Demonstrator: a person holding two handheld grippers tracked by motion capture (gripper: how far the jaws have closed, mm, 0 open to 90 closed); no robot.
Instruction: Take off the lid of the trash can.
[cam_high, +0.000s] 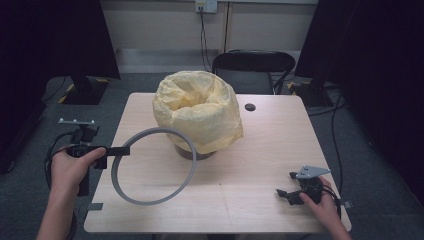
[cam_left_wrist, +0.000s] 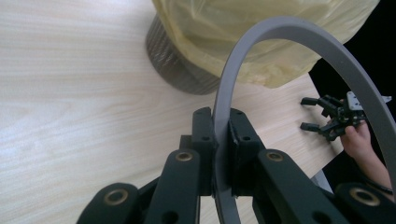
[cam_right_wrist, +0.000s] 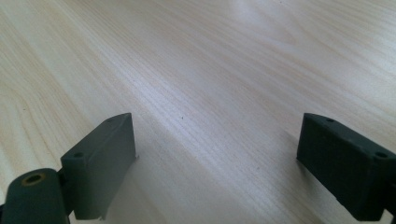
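A large grey ring (cam_high: 152, 166) hangs over the left half of the table, held by its left rim. My left gripper (cam_high: 119, 151) is shut on that rim; in the left gripper view the two jaws clamp the grey ring (cam_left_wrist: 261, 51) between them, my left gripper (cam_left_wrist: 222, 140) pointing toward the bin. A round bin (cam_high: 195, 150) lined with a puffed yellow bag (cam_high: 197, 110) stands behind the ring at the table's middle. My right gripper (cam_high: 285, 184) rests at the front right of the table, jaws wide apart over bare wood, with nothing between them in the right gripper view (cam_right_wrist: 217, 158).
The light wooden table (cam_high: 265, 145) has a small dark hole (cam_high: 250, 107) at the back right. A black chair (cam_high: 252, 67) stands behind the table. Dark monitor stands flank it on the floor at both sides.
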